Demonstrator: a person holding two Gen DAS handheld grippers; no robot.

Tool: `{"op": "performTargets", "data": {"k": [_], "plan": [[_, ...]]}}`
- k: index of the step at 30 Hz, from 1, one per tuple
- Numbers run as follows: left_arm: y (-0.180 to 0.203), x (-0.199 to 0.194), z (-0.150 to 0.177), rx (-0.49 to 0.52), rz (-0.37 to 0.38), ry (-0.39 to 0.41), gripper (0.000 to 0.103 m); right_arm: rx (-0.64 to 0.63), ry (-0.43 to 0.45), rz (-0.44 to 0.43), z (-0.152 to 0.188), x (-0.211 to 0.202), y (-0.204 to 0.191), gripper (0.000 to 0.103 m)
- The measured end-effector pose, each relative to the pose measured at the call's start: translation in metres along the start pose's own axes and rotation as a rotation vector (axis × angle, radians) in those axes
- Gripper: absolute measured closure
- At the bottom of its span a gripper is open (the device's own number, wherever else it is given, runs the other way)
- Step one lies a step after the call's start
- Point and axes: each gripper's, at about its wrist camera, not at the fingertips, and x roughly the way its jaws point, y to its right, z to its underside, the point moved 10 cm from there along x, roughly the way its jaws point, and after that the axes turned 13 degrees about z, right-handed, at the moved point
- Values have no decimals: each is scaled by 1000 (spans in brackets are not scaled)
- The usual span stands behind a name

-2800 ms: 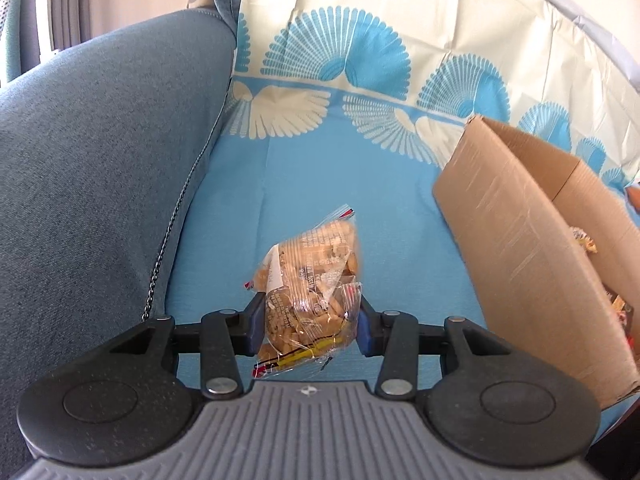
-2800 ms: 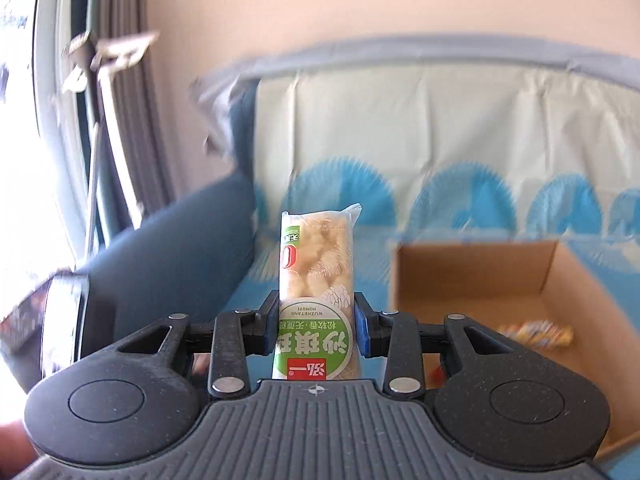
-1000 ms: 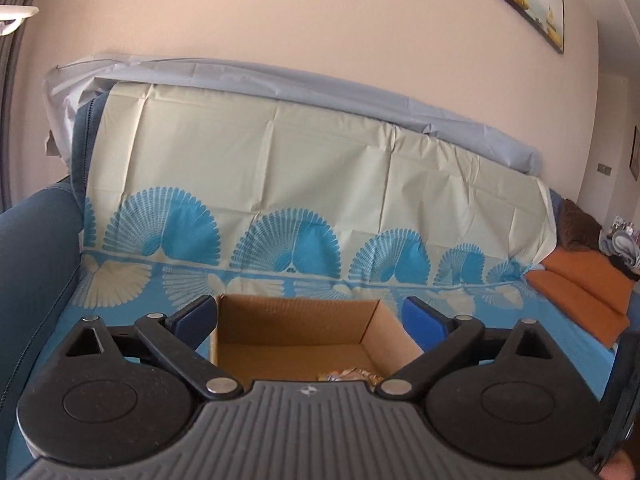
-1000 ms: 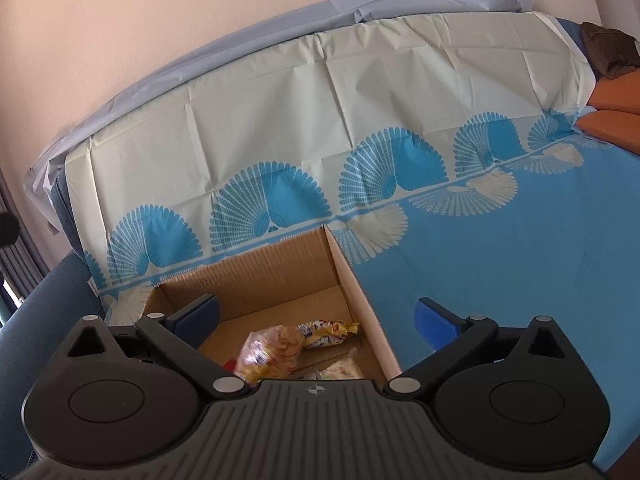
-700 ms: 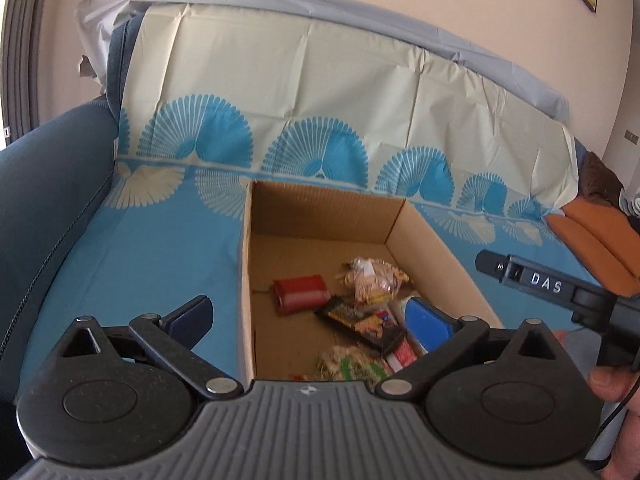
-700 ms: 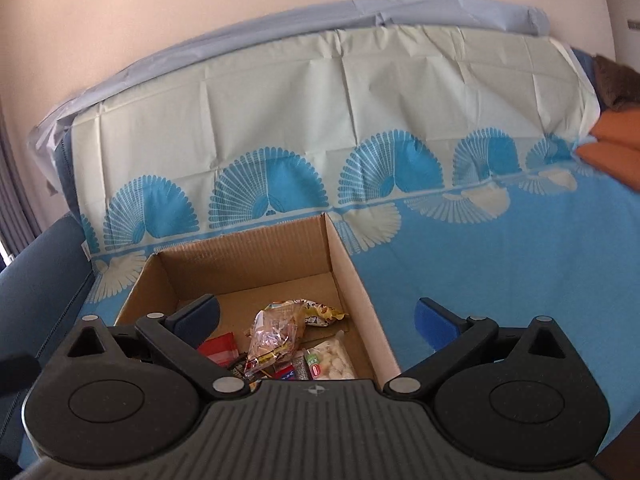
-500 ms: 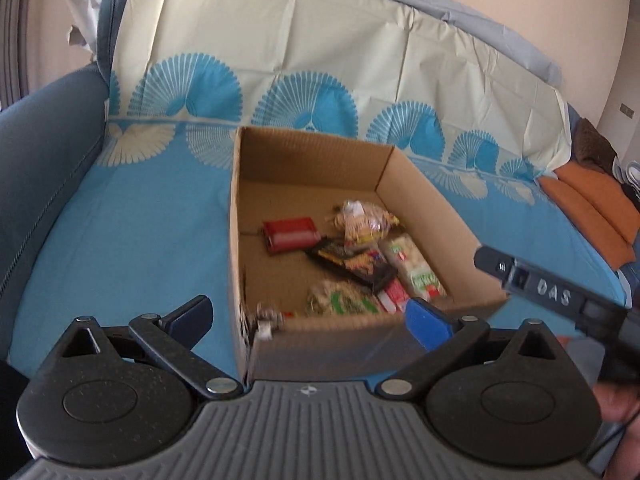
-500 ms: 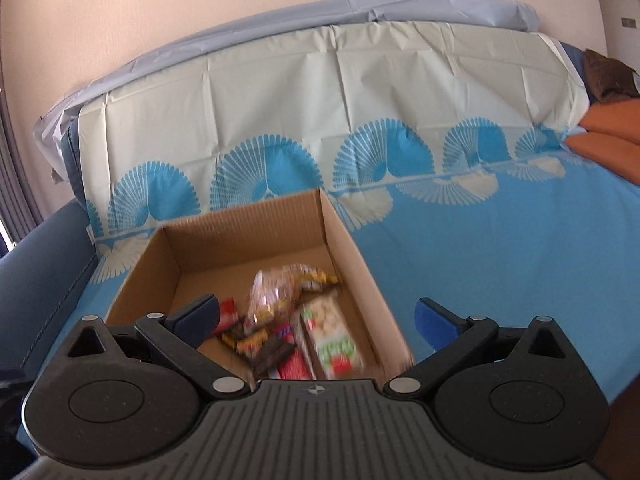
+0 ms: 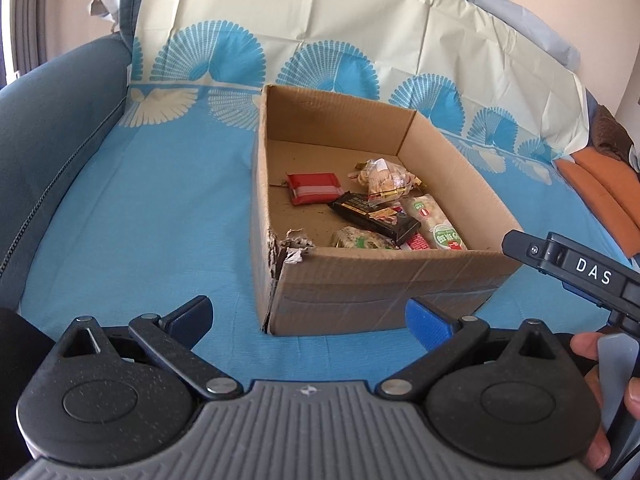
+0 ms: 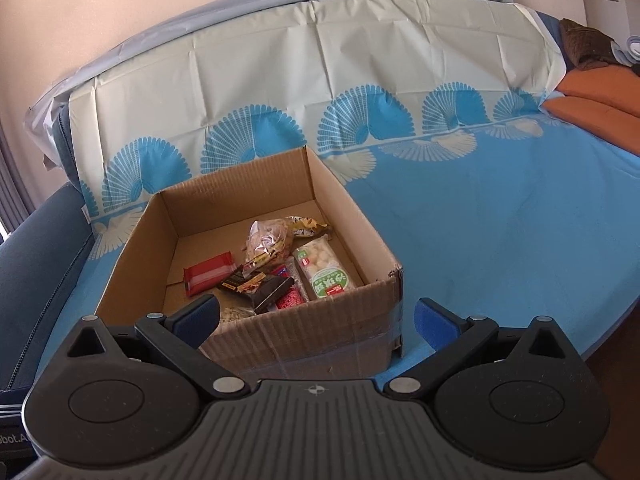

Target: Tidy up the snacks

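From the left wrist view we see the left gripper [image 9: 308, 322] with its 2 blue-padded fingers spread wide and nothing between them, held in front of the cardboard box [image 9: 384, 280] that sits on the blue cloth [image 9: 140, 220] over the sofa. The snacks lie inside the box toward its near right part: a red packet [image 9: 314, 187], a clear bag of biscuits [image 9: 386, 180], a black bar [image 9: 374, 216], a white and green packet [image 9: 438, 222] and a greenish packet [image 9: 362, 239] whose lower edge the front wall cuts off. We cannot read any label. The box's near left corner is torn. At the right edge a black part marked DAS [image 9: 576, 272] juts in, and fingers [image 9: 588, 349] of a hand show only partly.

From the right wrist view the right gripper [image 10: 318, 322] is likewise spread wide and holds nothing. Its left fingertip covers the box's near left inside, hiding most of a pale packet [image 10: 236, 315] there. We see the same heap of snacks, with a small red wrapper [image 10: 290, 298] half under the black bar. An orange cushion [image 10: 596, 92] lies far right.
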Motion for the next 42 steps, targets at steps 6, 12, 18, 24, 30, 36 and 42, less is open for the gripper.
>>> {"op": "performTargets", "data": {"k": [6, 12, 18, 24, 30, 36, 42], "plan": [[0, -4, 0, -9, -4, 2, 1, -44, 12, -4, 2, -5, -12, 1], [2, -6, -1, -4, -3, 0, 1, -84, 27, -8, 3, -9, -20, 1], [4, -6, 0, 0, -6, 0, 1, -79, 23, -8, 4, -8, -19, 1], [5, -5, 1, 6, -7, -4, 1, -79, 22, -9, 4, -7, -18, 1], [4, -4, 2, 0, -10, -8, 1, -87, 23, -11, 5, -7, -20, 1], [4, -4, 2, 1, -10, -8, 1, -87, 23, -11, 5, -7, -20, 1], [4, -4, 2, 6, -10, -6, 1, -87, 23, -10, 5, -7, -20, 1]]}}
